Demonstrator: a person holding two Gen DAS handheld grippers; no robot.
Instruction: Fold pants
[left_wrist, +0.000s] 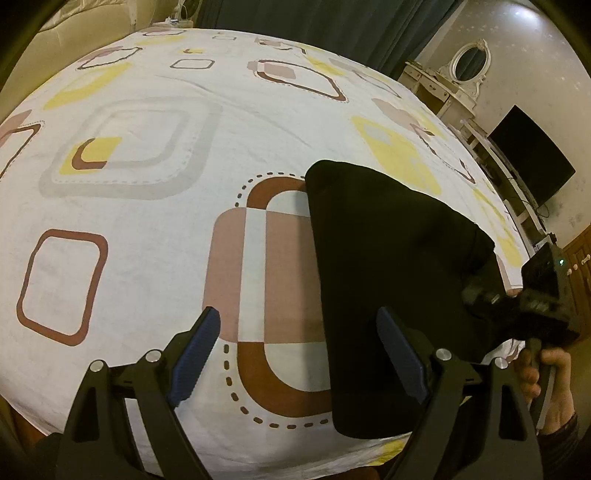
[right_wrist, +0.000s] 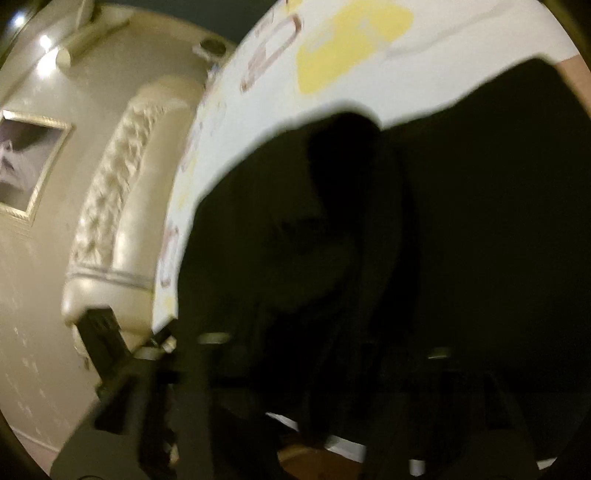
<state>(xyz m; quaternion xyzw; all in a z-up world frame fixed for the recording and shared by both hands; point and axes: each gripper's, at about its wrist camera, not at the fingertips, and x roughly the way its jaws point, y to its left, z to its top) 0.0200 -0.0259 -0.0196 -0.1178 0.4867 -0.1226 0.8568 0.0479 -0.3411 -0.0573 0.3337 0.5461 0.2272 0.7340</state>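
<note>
Black pants (left_wrist: 388, 280) lie folded in a long strip on the patterned bedsheet (left_wrist: 147, 229), near the bed's right edge. My left gripper (left_wrist: 299, 354) is open and empty above the sheet; its right finger (left_wrist: 400, 356) hangs over the pants' near end. My right gripper (left_wrist: 476, 291) is at the pants' right edge, where the cloth is lifted into a bunch toward it. In the blurred right wrist view the black cloth (right_wrist: 424, 240) fills most of the frame and hides the fingers.
The bed's padded cream headboard (right_wrist: 118, 206) and a framed picture (right_wrist: 26, 166) are on the wall side. A white dressing table with oval mirror (left_wrist: 458, 74) and a dark screen (left_wrist: 532, 155) stand beyond the bed's right edge.
</note>
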